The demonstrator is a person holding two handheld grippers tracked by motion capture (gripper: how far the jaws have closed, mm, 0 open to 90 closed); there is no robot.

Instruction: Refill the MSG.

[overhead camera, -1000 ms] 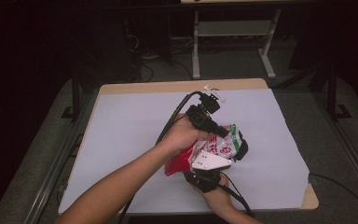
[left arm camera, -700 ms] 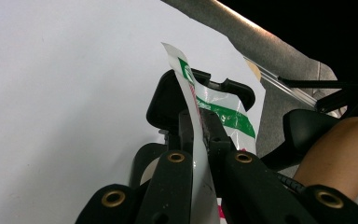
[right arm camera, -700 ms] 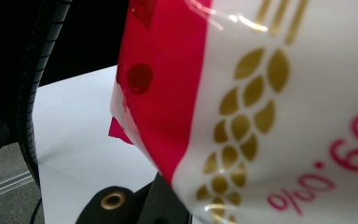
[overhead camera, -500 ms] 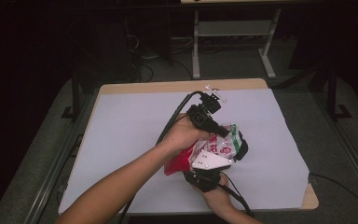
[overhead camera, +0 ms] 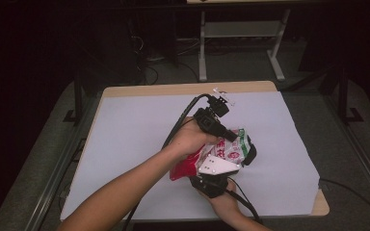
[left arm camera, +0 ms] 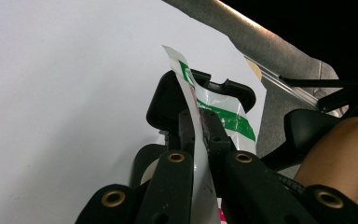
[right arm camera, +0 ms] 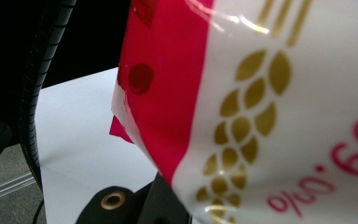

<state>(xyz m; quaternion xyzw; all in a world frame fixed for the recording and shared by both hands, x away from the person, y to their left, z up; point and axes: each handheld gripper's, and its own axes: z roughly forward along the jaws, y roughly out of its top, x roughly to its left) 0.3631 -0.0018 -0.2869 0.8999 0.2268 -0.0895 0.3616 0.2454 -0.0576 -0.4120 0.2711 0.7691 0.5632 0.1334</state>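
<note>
Red-and-white plastic packet (overhead camera: pixel 221 154) sits clenched between both grippers above the white table sheet (overhead camera: pixel 135 139): left gripper (overhead camera: pixel 229 134) at twelve o'clock, right gripper (overhead camera: pixel 231 161) at six.

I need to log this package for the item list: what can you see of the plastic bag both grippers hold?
The bag is thin, glossy printed plastic, crinkled: white with red areas, green bands near one end, and gold wheat ears and red print on the white. It is held above the white table cover, between the two hands. The left gripper is shut on its thin edge near the green bands; the right gripper grips it from the near side.
</note>
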